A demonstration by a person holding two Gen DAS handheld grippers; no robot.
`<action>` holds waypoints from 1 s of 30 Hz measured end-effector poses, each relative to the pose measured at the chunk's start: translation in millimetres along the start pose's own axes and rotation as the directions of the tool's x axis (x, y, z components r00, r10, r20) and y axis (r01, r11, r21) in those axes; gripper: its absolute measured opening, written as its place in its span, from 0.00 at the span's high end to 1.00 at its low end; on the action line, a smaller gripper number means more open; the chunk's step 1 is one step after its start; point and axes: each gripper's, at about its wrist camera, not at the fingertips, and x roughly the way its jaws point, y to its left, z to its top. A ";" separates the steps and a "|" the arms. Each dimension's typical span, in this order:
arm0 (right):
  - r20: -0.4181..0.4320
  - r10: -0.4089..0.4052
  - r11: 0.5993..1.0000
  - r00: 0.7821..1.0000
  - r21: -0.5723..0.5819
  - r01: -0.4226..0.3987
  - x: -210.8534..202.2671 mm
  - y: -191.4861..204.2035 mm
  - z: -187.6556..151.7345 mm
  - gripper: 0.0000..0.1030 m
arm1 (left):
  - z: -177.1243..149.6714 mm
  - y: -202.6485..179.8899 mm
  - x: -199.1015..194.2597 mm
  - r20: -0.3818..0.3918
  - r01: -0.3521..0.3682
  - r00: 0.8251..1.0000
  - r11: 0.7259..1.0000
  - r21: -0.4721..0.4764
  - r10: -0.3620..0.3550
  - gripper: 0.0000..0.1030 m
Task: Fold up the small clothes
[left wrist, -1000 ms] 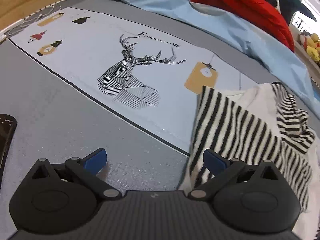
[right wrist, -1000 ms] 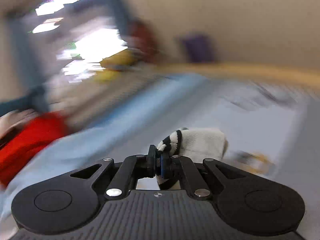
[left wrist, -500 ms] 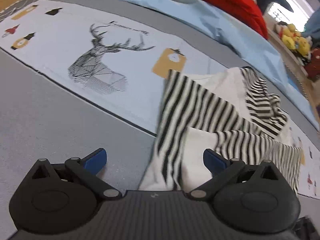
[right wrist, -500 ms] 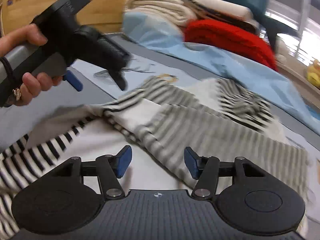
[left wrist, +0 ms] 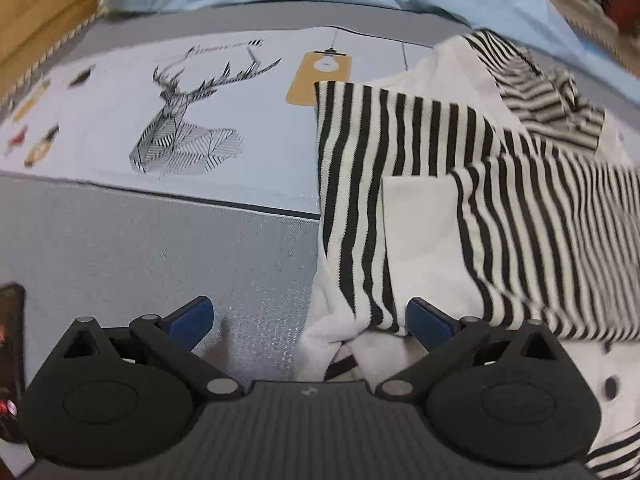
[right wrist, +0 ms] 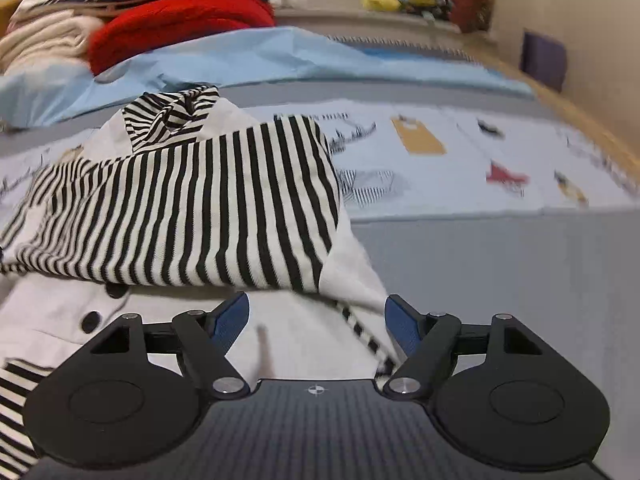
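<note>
- Both grippers hover low over a striped garment [left wrist: 440,184] spread on a bed; the left gripper [left wrist: 310,318] has its blue-padded jaws spread wide, gripping nothing, with the garment's white lower edge lying between them.
- On the other side, the right gripper [right wrist: 316,320] has just been opening its jaws, which now stand apart over white fabric, pads clear of the cloth.
- Black-and-white striped sleeves are folded across the garment's white body, where dark buttons [right wrist: 91,321] show.
- Underneath lies a pale bedsheet [left wrist: 100,120] printed with a geometric deer head [left wrist: 188,128] beside a grey mat [left wrist: 140,248].
- At the far edge sit a light blue cloth [right wrist: 260,60] and a red blanket [right wrist: 180,20].
- Near the left frame edge, a dark phone [left wrist: 10,360] rests on the mat.
</note>
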 end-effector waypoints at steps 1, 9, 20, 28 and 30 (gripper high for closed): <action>-0.006 -0.018 1.000 1.000 -0.024 0.017 2.7 2.0 -1.5 0.26 | -1.7 -2.3 0.8 0.003 -0.014 1.000 1.000 0.020 0.014 0.00; 0.032 0.077 0.995 0.997 0.061 -0.079 -11.4 3.2 30.9 0.25 | 2.7 7.0 -13.6 0.054 -0.005 0.999 1.000 0.014 0.004 0.00; 0.106 0.233 0.934 0.967 0.253 -0.252 73.6 31.9 255.6 0.20 | 18.5 51.2 1.8 -0.055 -0.005 0.998 0.979 -0.206 -0.006 0.00; -0.150 0.236 0.879 0.960 0.453 -0.146 242.2 95.0 271.5 0.28 | 20.9 67.8 11.1 -0.081 -0.033 0.997 0.978 -0.205 0.017 0.00; -0.134 0.249 0.889 0.959 0.425 -0.172 255.0 111.1 265.7 0.93 | 20.0 68.7 13.3 -0.093 -0.005 0.996 0.977 -0.215 -0.015 0.00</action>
